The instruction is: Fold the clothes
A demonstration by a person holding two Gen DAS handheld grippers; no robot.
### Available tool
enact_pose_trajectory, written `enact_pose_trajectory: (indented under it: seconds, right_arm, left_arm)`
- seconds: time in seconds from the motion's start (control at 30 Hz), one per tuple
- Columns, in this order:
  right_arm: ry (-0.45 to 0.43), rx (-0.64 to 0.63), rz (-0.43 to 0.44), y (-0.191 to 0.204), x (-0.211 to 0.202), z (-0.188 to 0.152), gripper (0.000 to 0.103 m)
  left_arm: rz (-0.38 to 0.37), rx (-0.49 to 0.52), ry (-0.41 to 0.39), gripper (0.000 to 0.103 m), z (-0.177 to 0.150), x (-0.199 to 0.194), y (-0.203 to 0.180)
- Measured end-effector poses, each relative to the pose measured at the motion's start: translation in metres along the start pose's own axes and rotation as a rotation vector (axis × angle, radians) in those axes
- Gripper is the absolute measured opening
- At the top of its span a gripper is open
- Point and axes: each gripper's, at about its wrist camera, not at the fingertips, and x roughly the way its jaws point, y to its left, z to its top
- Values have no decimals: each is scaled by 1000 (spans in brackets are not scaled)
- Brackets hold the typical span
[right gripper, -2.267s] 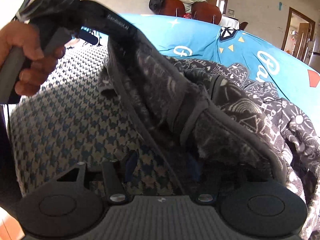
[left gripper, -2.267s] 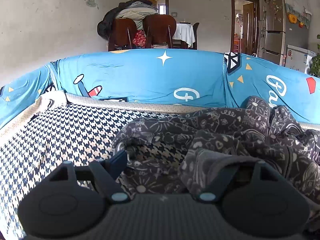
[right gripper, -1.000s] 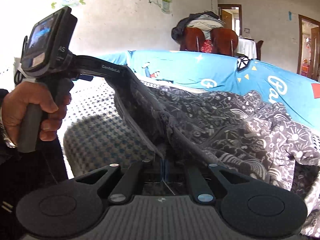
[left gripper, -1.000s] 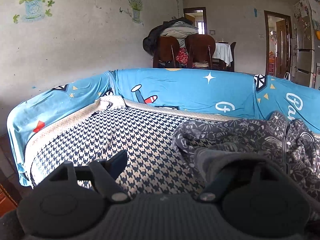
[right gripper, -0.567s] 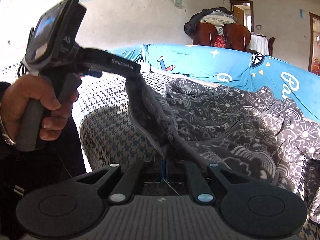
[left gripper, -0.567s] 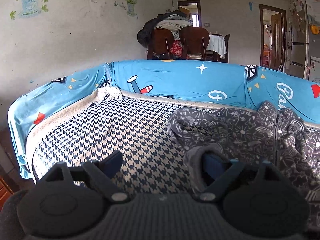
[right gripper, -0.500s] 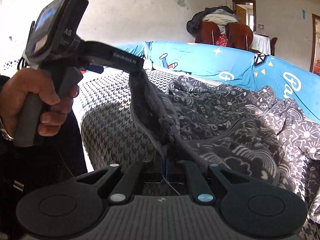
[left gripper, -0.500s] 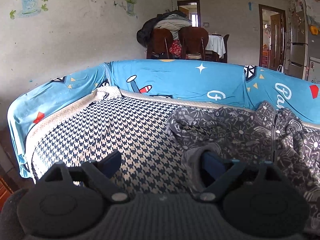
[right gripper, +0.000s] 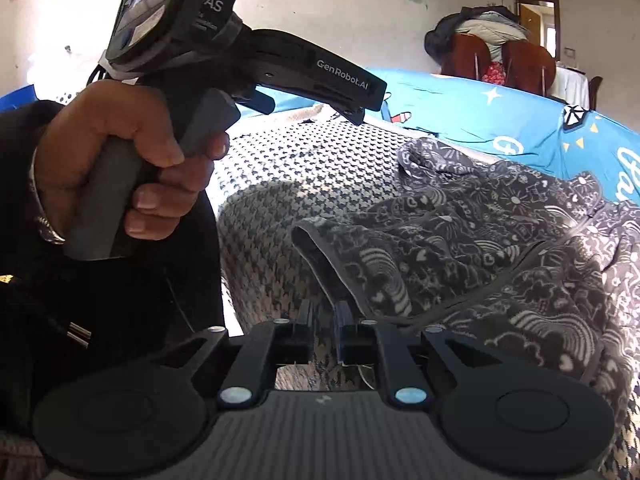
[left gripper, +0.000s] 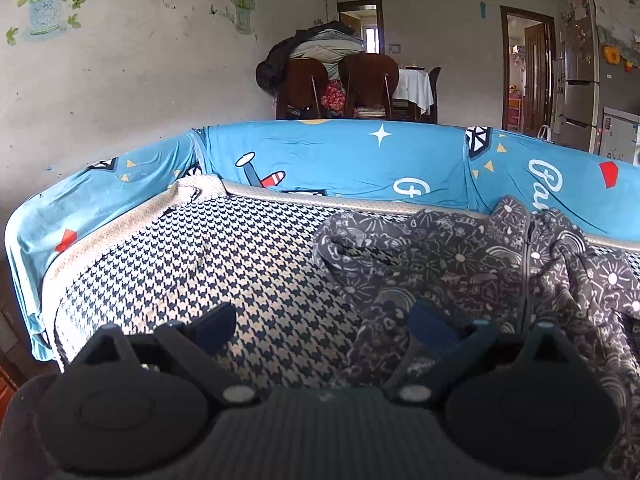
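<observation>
A dark grey garment with white doodle print (left gripper: pixel 460 264) lies crumpled on the right half of a houndstooth sofa seat (left gripper: pixel 200 264). My left gripper (left gripper: pixel 322 324) hangs low over the seat's front with its jaws wide and still opening. Nothing is pinched; its right finger (left gripper: pixel 430 322) rests over a fold of the garment. In the right wrist view the garment (right gripper: pixel 480 232) sprawls ahead. My right gripper (right gripper: pixel 325 312) has its jaws parted by a narrow gap and opening, with the hem lying at their tips. A hand (right gripper: pixel 120 160) holds the left gripper (right gripper: pixel 312 109) up at the left.
The sofa's back and arms wear a blue cartoon-print cover (left gripper: pixel 340 160). Behind the sofa stand two brown chairs (left gripper: pixel 344 84) piled with clothes and a white-clothed table. A fridge (left gripper: pixel 580 80) stands at the far right. The person's dark sleeve fills the left of the right wrist view.
My left jaws have widened and let go of the garment's hem, which has dropped from hanging taut onto the seat. My right jaws, shut on the hem before, now show a narrow gap.
</observation>
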Motion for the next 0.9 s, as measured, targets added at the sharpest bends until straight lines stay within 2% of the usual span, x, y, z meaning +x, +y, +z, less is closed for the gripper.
enact_pose_trajectory:
  seconds: [0.27,0.37,0.47,0.53,0.63,0.77,0.83,0.9]
  right_arm:
    - [-25,79,-146,-17,-15,-3,14]
    - [-37,114,-201,-25,-26,-7,15]
    - [-44,147,-284,-34,-35,-11,22]
    - [-47,171,-341,-41,-42,-15,32]
    - [-36,224,-433,-53,-50,-21,37]
    - [-13,364,-541,-76,-59,-33,50]
    - [3,451,-583,-90,-62,-40,53]
    - [18,545,-582,-103,-63,-47,53]
  left_arm:
    - [-101,50,80,100,-23,22,-27]
    - [-112,85,109,100,-33,31,-39]
    - [-125,115,132,100,-43,38,-49]
    - [-136,129,148,100,-50,42,-53]
    - [-139,144,204,100,-61,54,-57]
    - [-138,142,265,100,-75,64,-58]
    - [-137,145,270,100,-78,65,-58]
    - [-136,145,269,100,-78,65,-57]
